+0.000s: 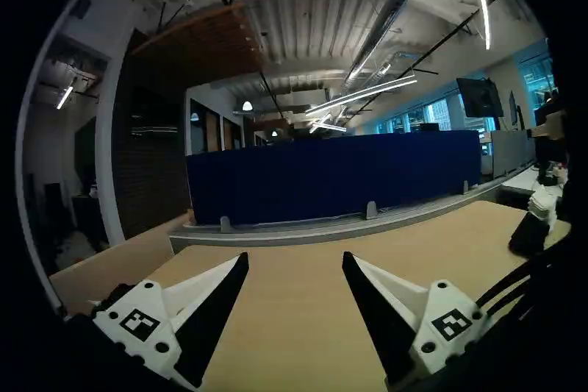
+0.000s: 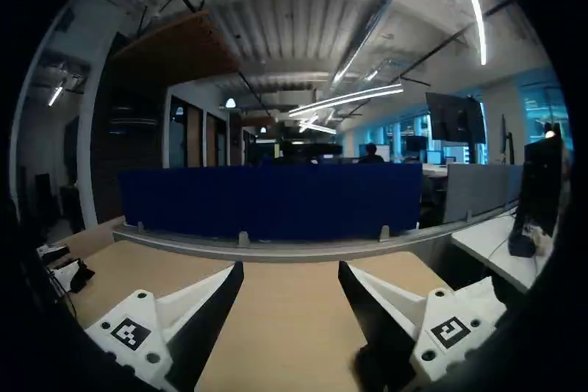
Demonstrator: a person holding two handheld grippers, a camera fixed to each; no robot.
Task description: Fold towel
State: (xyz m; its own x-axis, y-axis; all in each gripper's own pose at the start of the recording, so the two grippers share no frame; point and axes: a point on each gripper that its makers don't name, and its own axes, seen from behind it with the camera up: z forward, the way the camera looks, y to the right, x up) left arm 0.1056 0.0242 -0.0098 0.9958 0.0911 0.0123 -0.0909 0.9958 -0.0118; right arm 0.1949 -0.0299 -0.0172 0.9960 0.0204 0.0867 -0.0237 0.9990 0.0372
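**Both claws held wide over the wooden table**

In the left gripper view, a pale pillar (image 1: 110, 171) is seen at the far left. Next, the left gripper (image 1: 295, 256) is held low over the wooden table (image 1: 294, 333), its fingers spread wide with nothing caught between them. Behind it, a blue partition (image 1: 331, 175) is stretched along the table's far edge. At the right edge, a black and white device (image 1: 533, 223) is set on the table, with black cables (image 1: 514, 285) just beside it.

In the right gripper view, a small white object (image 2: 70, 274) is spotted at the left of the table. The right gripper (image 2: 290, 265) is held over the wood, jaws wide apart, nothing gripped. Further right, a white desk (image 2: 492, 248) and a dark monitor (image 2: 540, 171) are seen. Where the towel lies cannot be told from either view.
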